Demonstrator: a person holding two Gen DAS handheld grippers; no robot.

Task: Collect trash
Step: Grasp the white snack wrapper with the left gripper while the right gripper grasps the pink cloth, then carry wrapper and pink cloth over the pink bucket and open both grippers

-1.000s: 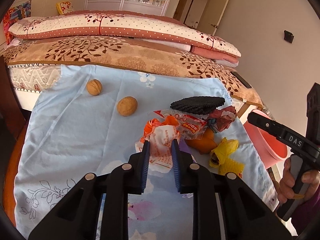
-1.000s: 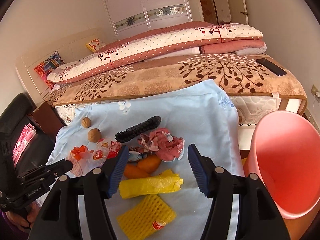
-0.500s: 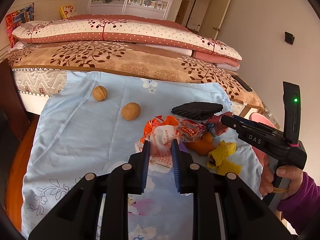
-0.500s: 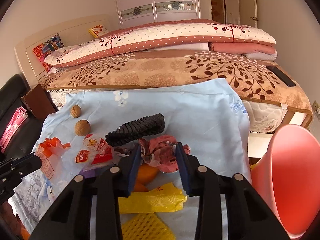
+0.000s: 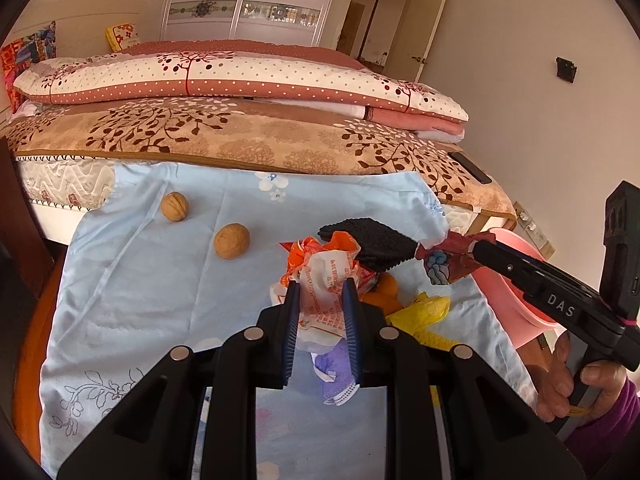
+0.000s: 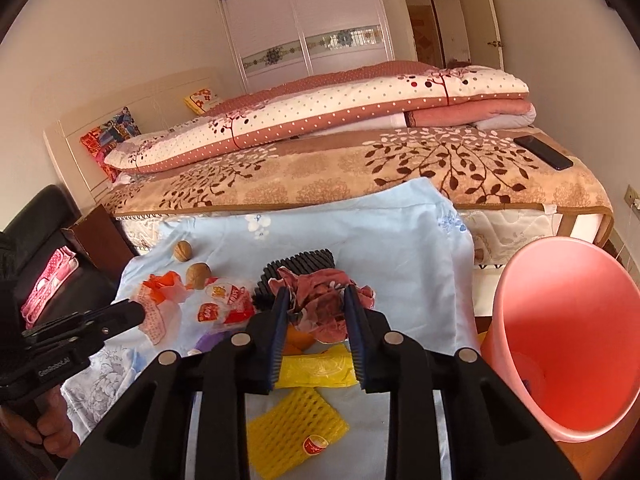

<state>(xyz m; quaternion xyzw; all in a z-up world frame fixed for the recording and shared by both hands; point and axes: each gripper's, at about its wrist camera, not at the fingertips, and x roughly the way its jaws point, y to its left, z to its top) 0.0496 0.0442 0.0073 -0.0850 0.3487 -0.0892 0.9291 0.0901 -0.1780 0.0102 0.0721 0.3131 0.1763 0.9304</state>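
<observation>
1. Between the left jaws, a crumpled white-and-orange wrapper (image 5: 326,292) is sitting clamped; the left gripper (image 5: 320,304) is pressing on it from both sides, and the wrapper is bulging out ahead of the blue pads.
2. Just below those jaws, a purple scrap (image 5: 336,368) is lying on the pale blue cloth (image 5: 160,280) that is covering the bench.
3. Ahead and left of the left jaws, two walnuts (image 5: 231,241) are resting on the cloth, well apart from the trash pile.
4. Ahead and right of the left jaws, a black ridged pad (image 5: 372,240) is lying behind the wrapper, and an orange fruit (image 5: 386,286) is showing just beside it.
5. Between the right jaws, a crumpled dark-red wrapper (image 6: 320,300) is being gripped; the right gripper (image 6: 316,320) has just been closing its jaws, and they are now pressing on this wrapper.
6. Below the right jaws, a yellow bag (image 6: 316,368) and a yellow foam net (image 6: 292,428) are lying on the cloth.
7. Right of the right jaws, a pink bin (image 6: 560,332) is standing at the bench's edge, its mouth tilting toward the camera.
8. Left of the right jaws, red-and-white packets (image 6: 224,308) are lying near the left gripper's tip.
9. Beyond both jaws, a bed (image 6: 360,168) with folded quilts is filling the background.
</observation>
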